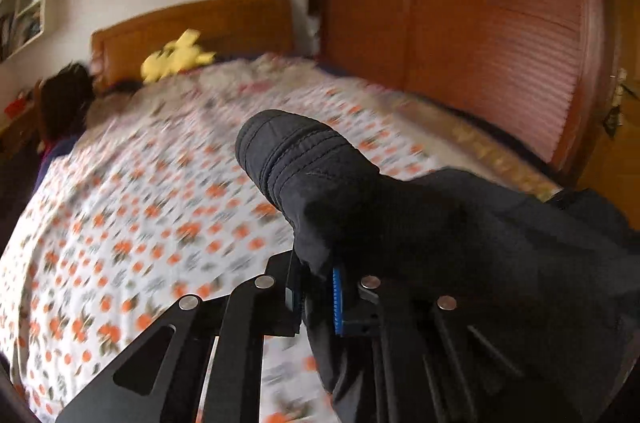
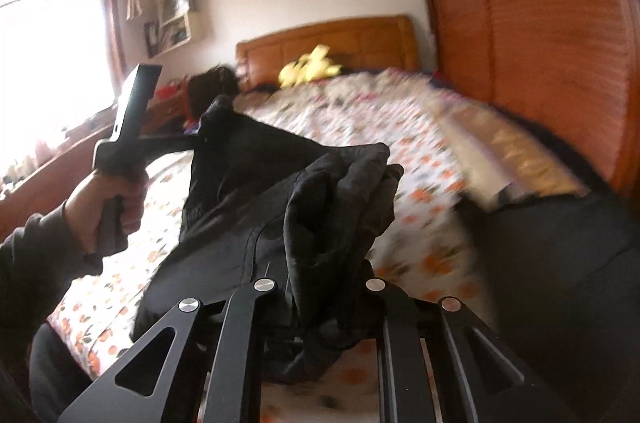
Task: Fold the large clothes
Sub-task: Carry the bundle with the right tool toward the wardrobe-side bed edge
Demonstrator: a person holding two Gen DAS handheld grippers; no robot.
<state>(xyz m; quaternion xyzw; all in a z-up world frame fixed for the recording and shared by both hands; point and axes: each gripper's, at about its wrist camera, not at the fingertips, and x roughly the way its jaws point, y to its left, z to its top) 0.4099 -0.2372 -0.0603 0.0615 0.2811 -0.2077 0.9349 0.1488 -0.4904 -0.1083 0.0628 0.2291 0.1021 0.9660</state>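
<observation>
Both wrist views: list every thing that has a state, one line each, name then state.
black garment: lifted off the bed, bunched, held at two spots.
left gripper: shut on a cuffed end of the garment.
right gripper: shut on a bunched fold of the garment.
floral bedspread: spread over the bed, blurred.
yellow plush toy: lying by the headboard.
wardrobe louvred doors: closed.
</observation>
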